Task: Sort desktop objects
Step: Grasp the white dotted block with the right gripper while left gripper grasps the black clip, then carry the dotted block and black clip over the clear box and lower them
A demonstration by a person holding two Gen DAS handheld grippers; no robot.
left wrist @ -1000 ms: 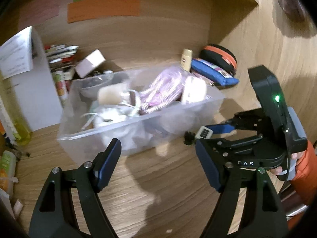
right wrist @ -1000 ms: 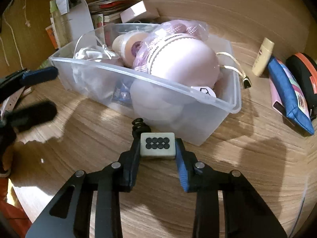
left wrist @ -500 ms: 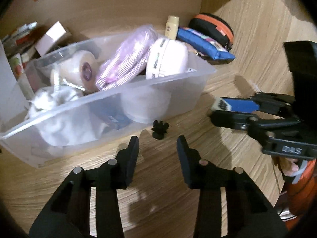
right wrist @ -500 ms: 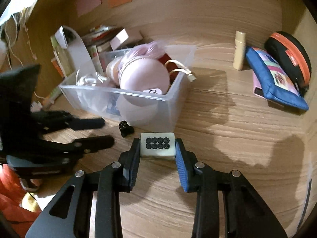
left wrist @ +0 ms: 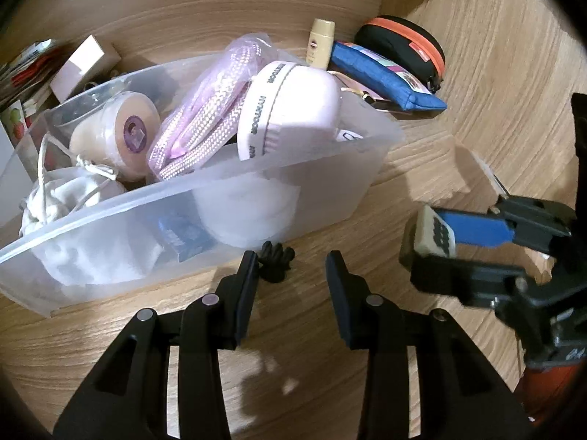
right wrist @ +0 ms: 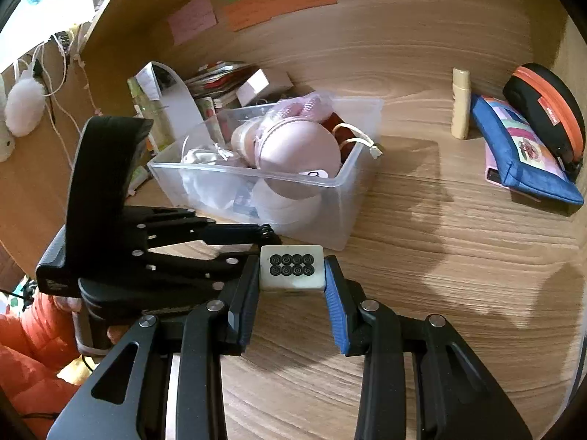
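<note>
My right gripper [right wrist: 292, 273] is shut on a white mahjong tile [right wrist: 292, 270] with black circles, held above the desk; the tile also shows in the left wrist view [left wrist: 434, 234]. My left gripper [left wrist: 291, 275] is open, low over the desk, with a small black clip [left wrist: 275, 261] lying just ahead of its left finger against the clear plastic bin [left wrist: 323, 179]. The bin [right wrist: 352, 168] holds a pink round case [left wrist: 293, 102], a purple bagged cable [left wrist: 205, 124], a tape roll [left wrist: 121, 132] and a white pouch [left wrist: 62, 198].
A blue pencil pouch [right wrist: 524, 154], a black and orange case [right wrist: 546, 110] and a cream tube [right wrist: 460, 102] lie at the back right. Boxes and booklets [right wrist: 227, 84] stand behind the bin. Sticky notes [right wrist: 279, 0] hang on the wooden back wall.
My left gripper has moved in close to the black clip and narrowed its opening. My right gripper has pulled back and right from the bin, still holding the tile.
</note>
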